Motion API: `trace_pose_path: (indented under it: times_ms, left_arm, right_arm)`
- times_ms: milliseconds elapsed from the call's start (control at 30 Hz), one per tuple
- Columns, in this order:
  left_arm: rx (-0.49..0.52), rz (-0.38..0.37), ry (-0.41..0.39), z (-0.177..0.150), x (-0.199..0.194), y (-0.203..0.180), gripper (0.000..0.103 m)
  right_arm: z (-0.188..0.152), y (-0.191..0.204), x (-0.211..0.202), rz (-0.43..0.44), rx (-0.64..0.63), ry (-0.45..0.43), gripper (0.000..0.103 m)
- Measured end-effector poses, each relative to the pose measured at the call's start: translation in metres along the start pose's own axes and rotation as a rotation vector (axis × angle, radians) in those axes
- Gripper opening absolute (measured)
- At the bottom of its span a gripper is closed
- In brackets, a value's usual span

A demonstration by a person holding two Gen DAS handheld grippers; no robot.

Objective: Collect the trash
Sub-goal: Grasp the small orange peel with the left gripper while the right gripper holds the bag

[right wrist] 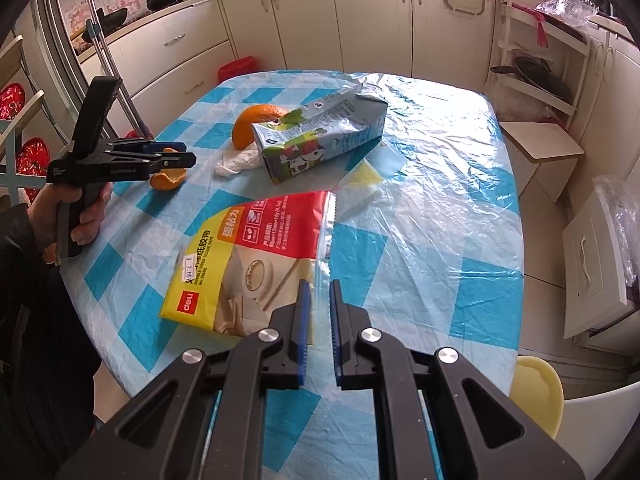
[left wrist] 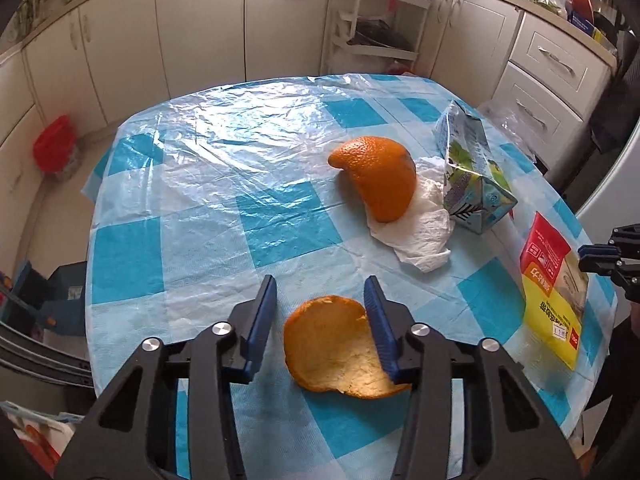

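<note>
Left wrist: two orange peels (left wrist: 340, 348), one carton (left wrist: 472, 176); left jaws straddle peel, right clenched empty.

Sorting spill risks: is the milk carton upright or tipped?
Tipped: the milk carton lies on its side on the tablecloth, its top torn open.

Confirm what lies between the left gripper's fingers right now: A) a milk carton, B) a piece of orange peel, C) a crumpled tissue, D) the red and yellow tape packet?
B: the left gripper straddles the small orange peel, whose edge meets one finger.
</note>
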State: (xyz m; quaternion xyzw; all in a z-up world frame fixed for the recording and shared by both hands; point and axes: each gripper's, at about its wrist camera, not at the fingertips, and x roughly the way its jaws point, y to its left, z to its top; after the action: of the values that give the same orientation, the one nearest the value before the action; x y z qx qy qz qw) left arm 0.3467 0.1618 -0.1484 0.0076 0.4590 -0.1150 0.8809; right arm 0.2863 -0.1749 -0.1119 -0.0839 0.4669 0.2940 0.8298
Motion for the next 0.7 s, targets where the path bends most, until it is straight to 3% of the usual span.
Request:
trace_pose_path:
  times_ms: [167,433,533,700]
  left_arm:
    - [-0.048,-0.019,0.006,-0.018,-0.013,-0.004,0.034]
    - [-0.133,0.030,-0.024,-0.043,-0.028,-0.012,0.034]
    - [-0.198,0.031,-0.022,-0.047,-0.032,-0.012,0.013]
    - [-0.308,0.009,-0.087,-0.057,-0.051,-0.017,0.006]
  right_arm:
    - [0.002,0.001,-0.002,0.001,0.000,-0.006,0.011]
    - [-0.002,0.000,-0.004,-0.005,0.000,-0.004,0.011]
    - [-0.003,-0.001,-0.005,0.000,0.003,-0.009,0.011]
    - [-0.002,-0.001,-0.013,-0.004,0.006,-0.033,0.010]
